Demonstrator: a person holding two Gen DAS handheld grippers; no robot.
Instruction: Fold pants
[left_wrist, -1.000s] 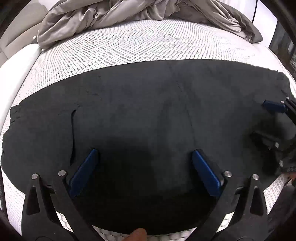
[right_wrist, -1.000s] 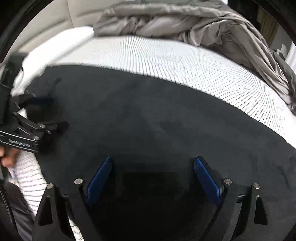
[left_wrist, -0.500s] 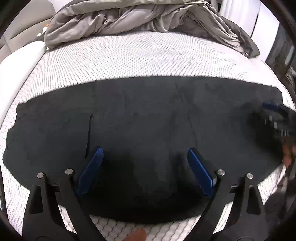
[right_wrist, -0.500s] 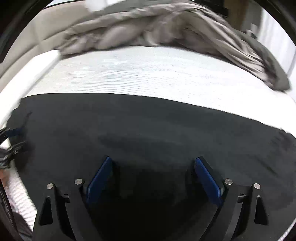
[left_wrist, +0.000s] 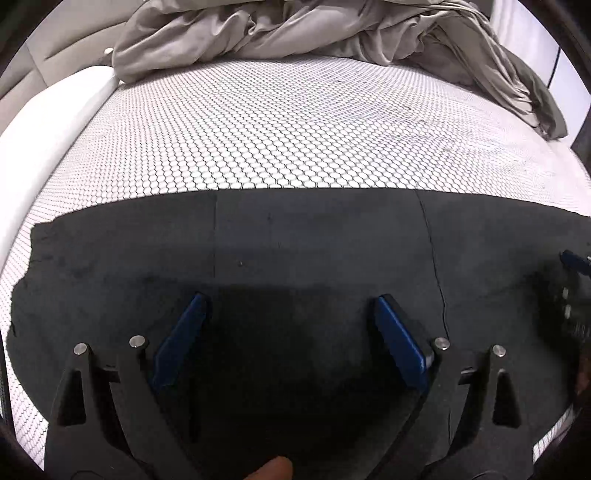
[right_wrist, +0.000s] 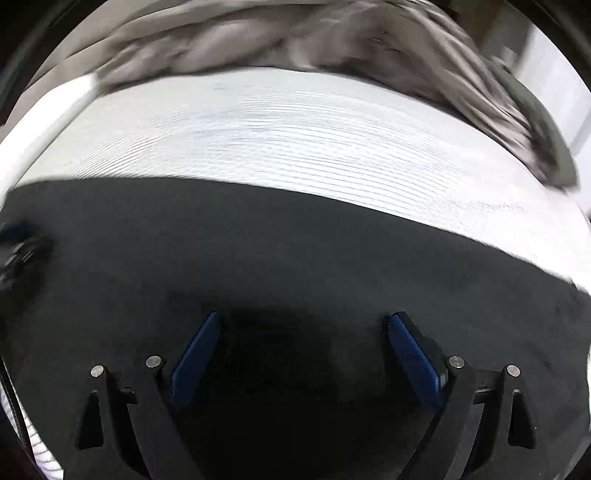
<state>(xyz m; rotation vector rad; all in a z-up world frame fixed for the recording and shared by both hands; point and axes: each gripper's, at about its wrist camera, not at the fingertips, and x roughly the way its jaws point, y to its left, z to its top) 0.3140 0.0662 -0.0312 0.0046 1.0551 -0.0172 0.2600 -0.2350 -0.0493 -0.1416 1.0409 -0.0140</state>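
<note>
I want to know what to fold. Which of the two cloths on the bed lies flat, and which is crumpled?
The black pants lie flat, near the fingers; the grey blanket is crumpled at the far end.

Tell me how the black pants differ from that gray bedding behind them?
The pants are black and lie spread flat; the bedding is gray and bunched in rumpled folds. The pants lie under both open grippers, left and right; the bedding sits far off. Both rest on the mattress.
</note>
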